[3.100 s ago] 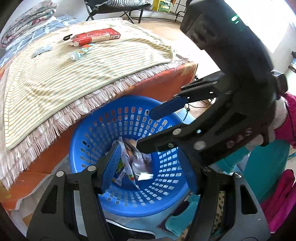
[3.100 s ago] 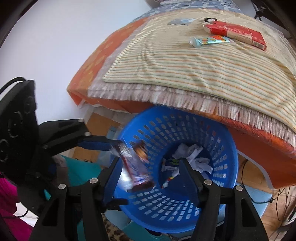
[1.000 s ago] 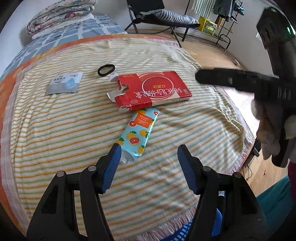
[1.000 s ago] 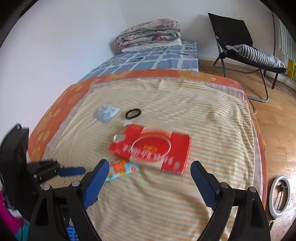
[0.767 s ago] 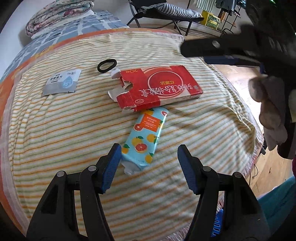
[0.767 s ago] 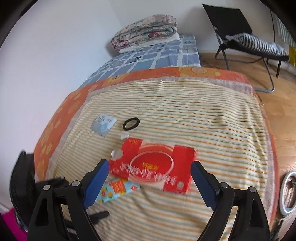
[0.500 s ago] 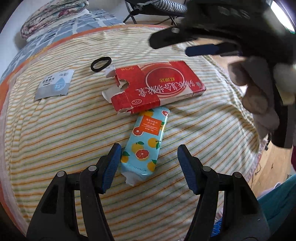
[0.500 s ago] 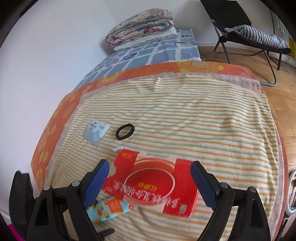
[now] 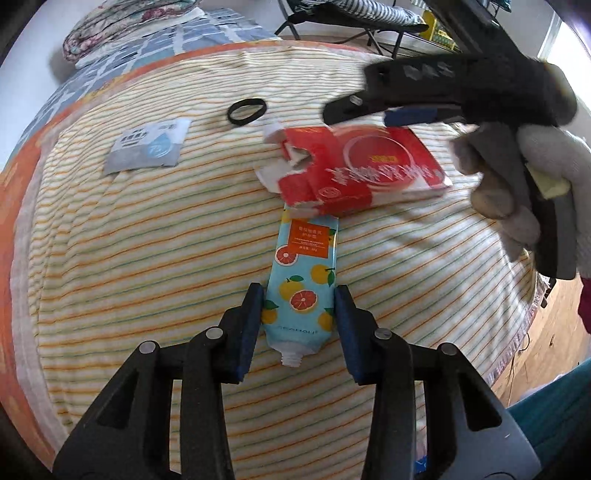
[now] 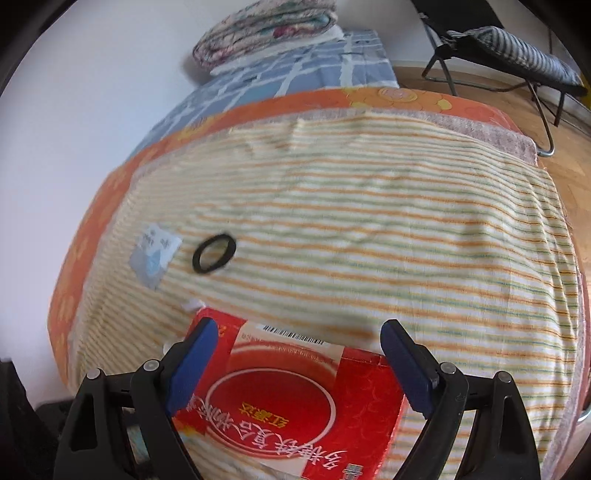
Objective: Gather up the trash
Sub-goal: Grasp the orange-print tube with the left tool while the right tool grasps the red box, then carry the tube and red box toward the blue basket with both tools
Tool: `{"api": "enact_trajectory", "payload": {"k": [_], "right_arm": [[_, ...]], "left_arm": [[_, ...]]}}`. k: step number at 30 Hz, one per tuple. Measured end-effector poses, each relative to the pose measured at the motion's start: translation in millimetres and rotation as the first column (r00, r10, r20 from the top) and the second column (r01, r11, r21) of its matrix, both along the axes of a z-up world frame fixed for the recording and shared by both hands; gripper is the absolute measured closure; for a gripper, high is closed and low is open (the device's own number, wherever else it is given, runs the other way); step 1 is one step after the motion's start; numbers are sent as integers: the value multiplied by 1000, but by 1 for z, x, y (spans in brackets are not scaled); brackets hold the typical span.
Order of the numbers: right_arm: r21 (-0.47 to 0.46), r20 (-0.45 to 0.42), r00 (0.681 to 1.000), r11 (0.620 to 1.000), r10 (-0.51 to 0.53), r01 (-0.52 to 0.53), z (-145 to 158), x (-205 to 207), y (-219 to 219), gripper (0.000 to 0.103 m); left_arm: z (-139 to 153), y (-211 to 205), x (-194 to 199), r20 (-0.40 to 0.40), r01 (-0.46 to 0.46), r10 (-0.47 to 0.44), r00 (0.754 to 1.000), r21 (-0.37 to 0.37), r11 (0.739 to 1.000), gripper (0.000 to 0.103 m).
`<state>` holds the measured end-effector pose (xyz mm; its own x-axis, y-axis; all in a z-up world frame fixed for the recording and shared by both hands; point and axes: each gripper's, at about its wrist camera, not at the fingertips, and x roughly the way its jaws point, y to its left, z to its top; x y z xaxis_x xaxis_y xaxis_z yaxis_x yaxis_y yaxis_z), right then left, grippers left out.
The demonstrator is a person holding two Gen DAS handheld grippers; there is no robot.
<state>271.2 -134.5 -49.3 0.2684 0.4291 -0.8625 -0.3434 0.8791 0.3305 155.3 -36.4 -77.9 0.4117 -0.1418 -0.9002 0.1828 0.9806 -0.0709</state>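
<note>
A light blue tube with orange and grapefruit prints (image 9: 303,284) lies on the striped blanket (image 9: 147,240). My left gripper (image 9: 298,295) is open with its blue pads on both sides of the tube's lower end. A torn red carton (image 9: 362,166) lies just beyond the tube. My right gripper (image 10: 295,332) is open wide over the red carton (image 10: 291,402), which sits between its fingers. The right gripper also shows in the left wrist view (image 9: 424,107), above the carton. A grey sachet (image 9: 147,146) and a black ring (image 9: 246,110) lie farther back.
The sachet (image 10: 153,254) and ring (image 10: 214,253) sit left of centre on the blanket. Folded quilts (image 10: 266,29) lie at the bed's far end. A folding chair (image 10: 498,48) stands on the wooden floor to the right. The bed edge drops off at right.
Both grippers left the blue basket and moved over the bed. The left gripper has come down around the tube; the right has come down over the red carton.
</note>
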Motion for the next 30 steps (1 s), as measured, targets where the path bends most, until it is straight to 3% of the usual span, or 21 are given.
{"api": "enact_trajectory", "payload": {"k": [4, 9, 11, 15, 20, 30], "right_arm": [[-13, -36, 997, 998, 61, -62, -1, -18, -2, 12], [40, -120, 985, 992, 124, -120, -4, -46, -7, 12], [22, -127, 974, 982, 187, -185, -4, -61, 0, 12], [-82, -85, 953, 952, 289, -296, -1, -87, 21, 12], [-217, -28, 946, 922, 322, -321, -6, -98, 43, 11], [-253, 15, 954, 924, 298, -285, -11, -85, 61, 11]], "left_arm": [[3, 15, -8, -3, -36, 37, 999, 22, 999, 63], [3, 40, -19, -15, -87, 87, 996, 29, 996, 63], [4, 46, -23, -18, -100, 100, 995, 27, 995, 63], [5, 51, -31, -25, -101, 101, 995, 7, 995, 63], [5, 47, -30, -11, -88, 89, 996, 28, 996, 63], [1, 44, -14, -6, -93, 93, 996, 51, 994, 60]]}}
